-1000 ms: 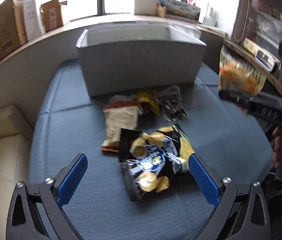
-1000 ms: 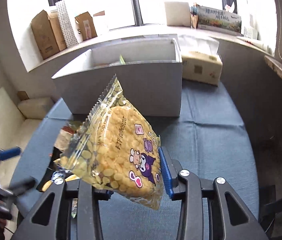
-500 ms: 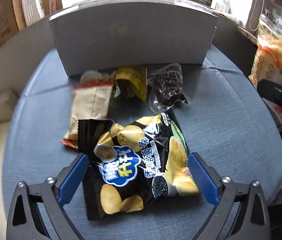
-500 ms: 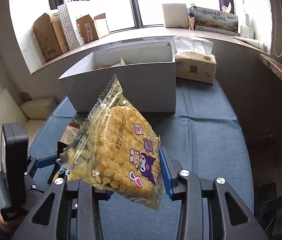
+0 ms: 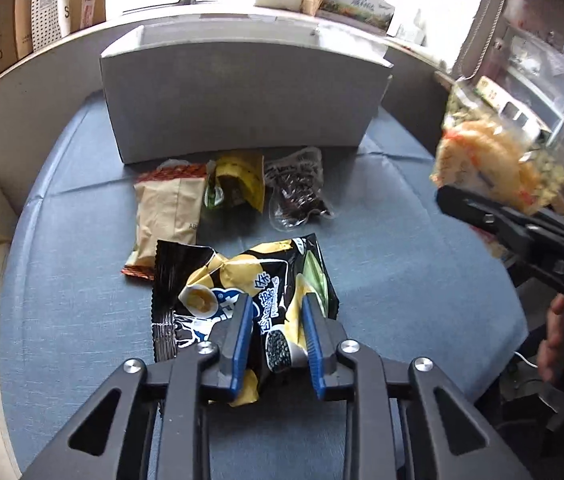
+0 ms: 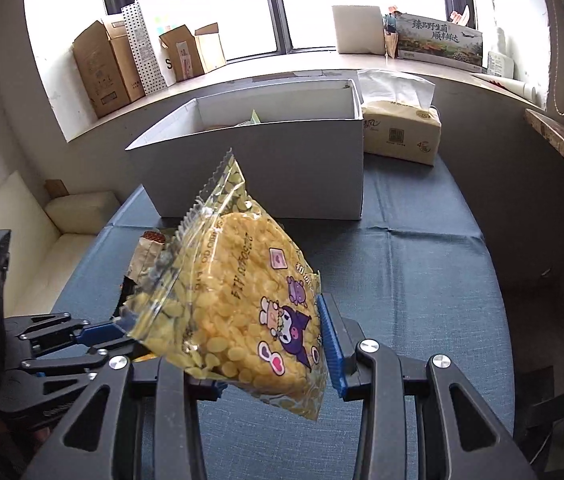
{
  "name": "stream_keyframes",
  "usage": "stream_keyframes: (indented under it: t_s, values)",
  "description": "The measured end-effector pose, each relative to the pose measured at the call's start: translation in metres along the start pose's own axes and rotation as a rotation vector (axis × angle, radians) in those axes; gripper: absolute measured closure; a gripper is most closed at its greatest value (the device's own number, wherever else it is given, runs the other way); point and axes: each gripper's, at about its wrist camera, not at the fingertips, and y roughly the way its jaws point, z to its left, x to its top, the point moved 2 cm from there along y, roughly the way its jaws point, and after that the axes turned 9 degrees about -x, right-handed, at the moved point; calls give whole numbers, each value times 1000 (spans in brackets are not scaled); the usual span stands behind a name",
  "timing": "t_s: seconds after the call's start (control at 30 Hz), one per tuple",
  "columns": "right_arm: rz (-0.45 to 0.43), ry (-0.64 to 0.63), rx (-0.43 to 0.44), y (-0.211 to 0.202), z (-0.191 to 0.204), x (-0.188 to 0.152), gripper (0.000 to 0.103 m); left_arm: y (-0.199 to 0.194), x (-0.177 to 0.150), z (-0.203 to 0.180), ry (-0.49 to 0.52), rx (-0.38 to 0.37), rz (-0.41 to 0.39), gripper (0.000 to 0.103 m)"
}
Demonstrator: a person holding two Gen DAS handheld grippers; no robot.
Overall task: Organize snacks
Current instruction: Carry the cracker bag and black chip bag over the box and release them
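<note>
the left gripper (image 5: 276,334) is closed on the black chip bag (image 5: 242,292). its two blue pads press the crumpled near end of the bag from either side, and the rest of the bag extends forward from the fingers over the blue cushion (image 5: 82,280). whether the bag is lifted clear of the cushion cannot be told.

the right gripper (image 6: 266,344) clamps the clear bag of yellow snacks (image 6: 234,300). the blue pad on its right side bears against the bag's edge; the other pad is hidden behind the bag. the bag stands tilted above the fingers, clear of the cushion, with its sealed top corner pointing toward the grey box (image 6: 282,160).

the grey box sits at the far end of the cushion, open at the top, with some contents just visible inside. three packets lie in a row between the box and the black chip bag: a beige packet (image 5: 168,210), a yellow packet (image 5: 238,180) and a clear packet with dark contents (image 5: 297,192). the beige packet lies just beside the chip bag's far corner.

a tissue pack (image 6: 399,132) stands beside the box on its right.
</note>
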Motion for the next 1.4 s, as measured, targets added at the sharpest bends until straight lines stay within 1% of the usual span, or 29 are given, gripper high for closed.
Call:
stream_keyframes:
  t_s: [0.17, 0.27, 0.4, 0.53, 0.57, 0.67, 0.77, 0.83, 0.87, 0.97, 1.0, 1.03, 1.07, 1.1, 1.13, 1.17, 1.2, 1.27, 1.33, 1.4]
  values:
    - [-15, -3, 12, -4, 1, 3, 62, -39, 5, -5, 6, -24, -71, 75]
    - [-31, -9, 19, -9, 4, 8, 62, -56, 17, -11, 34, -6, -121, 75]
    - [-53, -16, 35, -12, 6, 25, 62, -79, 48, -14, 54, 1, -194, 75]
    - [-83, -14, 76, -14, 7, 61, 62, -98, 95, -18, 119, 34, -272, 75]
    - [-92, -17, 86, -12, 7, 72, 62, -96, 109, -16, 127, 43, -286, 75]
    - [-103, -17, 114, 2, 7, 111, 62, -94, 155, -9, 125, 34, -312, 75]
    - [-84, 3, 152, 26, 5, 152, 61, -78, 199, 3, 117, 48, -322, 75]
    - [-68, -4, 164, 46, 4, 176, 61, -59, 223, 14, 89, 45, -299, 75]
    - [-58, -3, 151, 57, 2, 187, 61, -47, 233, 20, 82, 44, -284, 75]
    - [-13, -1, 162, 91, -6, 207, 61, -11, 250, 32, 78, 67, -250, 75]
    - [12, 11, 181, 100, -9, 210, 58, -1, 254, 36, 74, 84, -241, 74]
    - [38, 15, 198, 110, -11, 211, 47, 6, 253, 39, 80, 92, -228, 73]
    - [45, 14, 192, 116, -12, 213, 36, 14, 255, 43, 83, 90, -212, 70]
    - [43, 12, 175, 120, -13, 212, 10, 21, 256, 46, 78, 104, -185, 47]
    - [35, 11, 155, 121, -15, 212, 0, 26, 256, 47, 74, 126, -168, 33]
    - [12, 16, 140, 120, -17, 212, 0, 27, 255, 48, 70, 140, -169, 7]
    - [-11, 22, 139, 118, -20, 213, 0, 25, 253, 49, 74, 150, -181, 0]
    - [-29, 39, 137, 116, -26, 214, 0, 18, 252, 50, 75, 164, -212, 0]
    - [-26, 40, 125, 115, -30, 215, 0, 13, 253, 52, 65, 146, -216, 0]
    - [-31, 21, 109, 111, -29, 214, 0, 7, 253, 52, 63, 156, -227, 0]
